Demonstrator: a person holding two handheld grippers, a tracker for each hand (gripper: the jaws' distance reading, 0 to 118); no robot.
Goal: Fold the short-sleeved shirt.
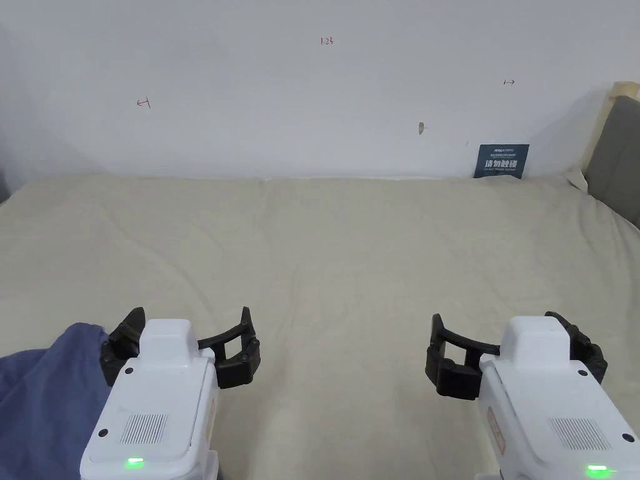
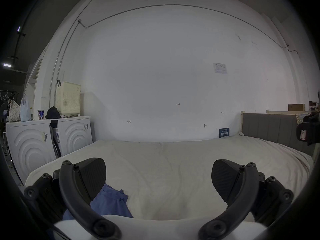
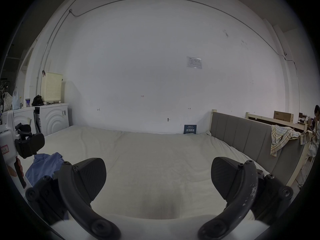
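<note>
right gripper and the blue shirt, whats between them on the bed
In the head view, the left gripper and bare cream bed cover lie between the right gripper and the blue shirt.

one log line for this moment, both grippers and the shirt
left gripper: open, beside shirt | right gripper: open, over bed | blue shirt: bunched at near left, ungrasped

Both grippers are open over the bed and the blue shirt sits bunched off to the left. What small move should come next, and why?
Probably swing the left gripper left and down onto the blue shirt: it lies crumpled and ungrasped beside that gripper, far from the right gripper.
</note>
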